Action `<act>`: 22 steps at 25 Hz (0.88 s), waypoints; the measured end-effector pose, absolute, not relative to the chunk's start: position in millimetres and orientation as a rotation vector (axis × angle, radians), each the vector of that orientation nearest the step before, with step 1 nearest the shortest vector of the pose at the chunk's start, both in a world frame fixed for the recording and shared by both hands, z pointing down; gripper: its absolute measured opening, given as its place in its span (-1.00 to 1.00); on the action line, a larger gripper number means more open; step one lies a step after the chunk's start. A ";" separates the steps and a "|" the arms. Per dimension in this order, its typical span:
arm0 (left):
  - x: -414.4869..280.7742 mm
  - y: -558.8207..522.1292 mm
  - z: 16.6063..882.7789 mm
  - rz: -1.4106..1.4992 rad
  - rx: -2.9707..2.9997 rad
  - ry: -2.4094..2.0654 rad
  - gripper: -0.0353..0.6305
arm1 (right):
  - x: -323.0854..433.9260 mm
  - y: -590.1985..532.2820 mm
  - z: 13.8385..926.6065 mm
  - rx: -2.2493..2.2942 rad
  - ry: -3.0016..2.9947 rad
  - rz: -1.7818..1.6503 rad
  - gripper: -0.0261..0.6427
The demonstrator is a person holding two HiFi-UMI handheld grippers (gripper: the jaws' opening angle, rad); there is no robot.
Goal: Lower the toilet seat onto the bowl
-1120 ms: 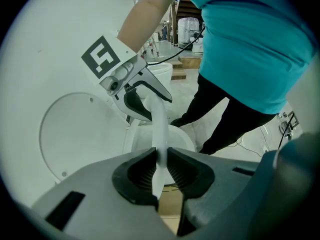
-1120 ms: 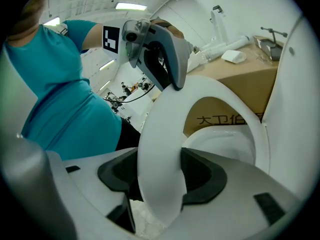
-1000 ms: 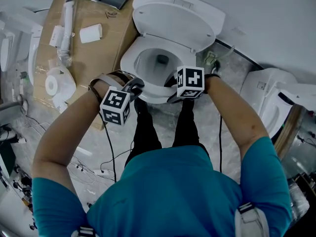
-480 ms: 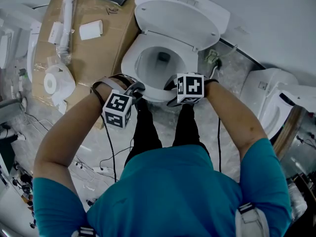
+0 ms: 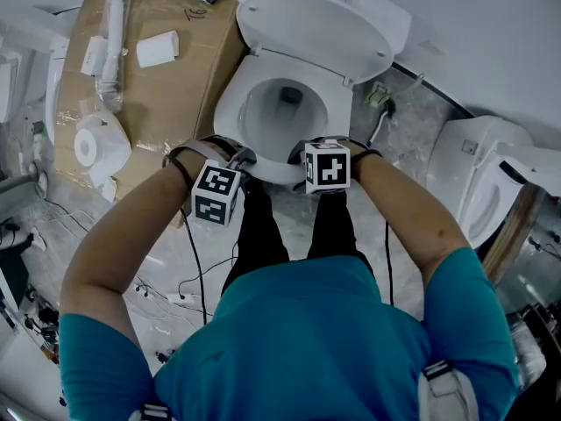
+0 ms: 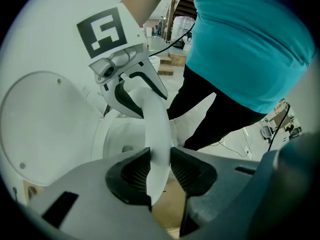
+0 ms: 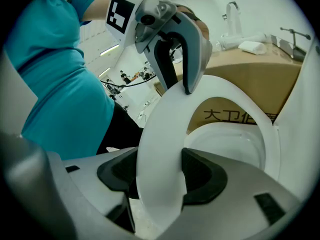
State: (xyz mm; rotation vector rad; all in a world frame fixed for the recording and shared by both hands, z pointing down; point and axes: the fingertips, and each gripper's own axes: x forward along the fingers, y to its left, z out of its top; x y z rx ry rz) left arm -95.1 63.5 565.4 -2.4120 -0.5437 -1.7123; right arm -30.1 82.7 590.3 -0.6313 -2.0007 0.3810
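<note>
**Two hand-held grippers hold a white toilet seat tilted over an open bowl**

The toilet seat is a smooth, glossy white oval ring with a wide flat rim and a large opening in the middle. Seen edge-on from the left gripper view, it is a thin, gently curved white band. It hangs tilted over the bowl, hinged at the back under the lid, which stands raised behind it. Through the ring, the right gripper view shows the white inside of the bowl and, above that, the side of a brown cardboard box that stands just beside the toilet.

Both grippers hold the seat's front edge, the part nearest the person. The left gripper has the rim between its dark ribbed pads, one pad against each face of the rim. Its jaws have just been opening a little, yet the seat fills the gap between them. The right gripper is clamped on the rim close by, its jaws standing wider because the seat crosses them at a broader part. Each gripper shows in the other's view, biting the same front curve of the ring, the two near each other with a short stretch of rim between them. The person's forearms reach down to the grippers from a teal shirt.
</note>
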 end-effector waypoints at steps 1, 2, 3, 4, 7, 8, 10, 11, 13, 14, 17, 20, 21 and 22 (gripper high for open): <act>-95.2 65.3 568.7 -1.735 -2.413 -0.563 -0.57 | -30.2 84.7 591.9 -0.628 -1.995 0.370 -0.15; -95.6 66.6 572.4 -1.762 -2.414 -0.581 -0.53 | -30.5 86.6 594.1 -0.623 -1.990 0.360 -0.16; -96.2 67.7 576.4 -1.789 -2.414 -0.599 -0.48 | -30.9 88.5 596.7 -0.619 -1.986 0.350 -0.16; -97.0 68.5 581.2 -1.817 -2.411 -0.619 -0.41 | -31.6 90.4 599.3 -0.616 -1.983 0.342 -0.16; -102.6 70.1 603.1 -1.894 -2.325 -0.673 -0.26 | -32.7 94.3 605.7 -0.606 -1.980 0.327 -0.16; -105.0 70.9 611.8 -1.910 -2.281 -0.691 -0.25 | -32.8 95.0 606.6 -0.602 -1.982 0.325 -0.16; -107.6 74.2 624.3 -1.917 -2.229 -0.740 -0.22 | -33.8 96.5 607.9 -0.596 -1.987 0.320 -0.16; -108.4 76.3 627.4 -1.916 -2.216 -0.773 -0.21 | -34.6 97.3 609.1 -0.594 -1.987 0.314 -0.16; -109.8 79.7 631.2 -1.913 -2.191 -0.837 -0.20 | -35.5 99.1 612.5 -0.593 -1.986 0.304 -0.16; -110.0 81.3 633.1 -1.910 -2.177 -0.862 -0.20 | -35.3 100.2 614.4 -0.593 -1.985 0.301 -0.16; -110.9 87.5 640.0 -1.903 -2.139 -0.920 -0.20 | -35.3 104.4 620.8 -0.584 -1.987 0.294 -0.15; -114.7 94.4 649.5 -1.907 -2.111 -0.955 -0.19 | -38.3 109.3 630.2 -0.573 -1.985 0.279 -0.15; -115.6 96.7 653.1 -1.908 -2.106 -0.961 -0.19 | -38.9 111.4 633.9 -0.570 -1.981 0.273 -0.15; -116.3 99.1 656.8 -1.910 -2.100 -0.966 -0.18 | -39.3 113.6 637.4 -0.567 -1.978 0.267 -0.15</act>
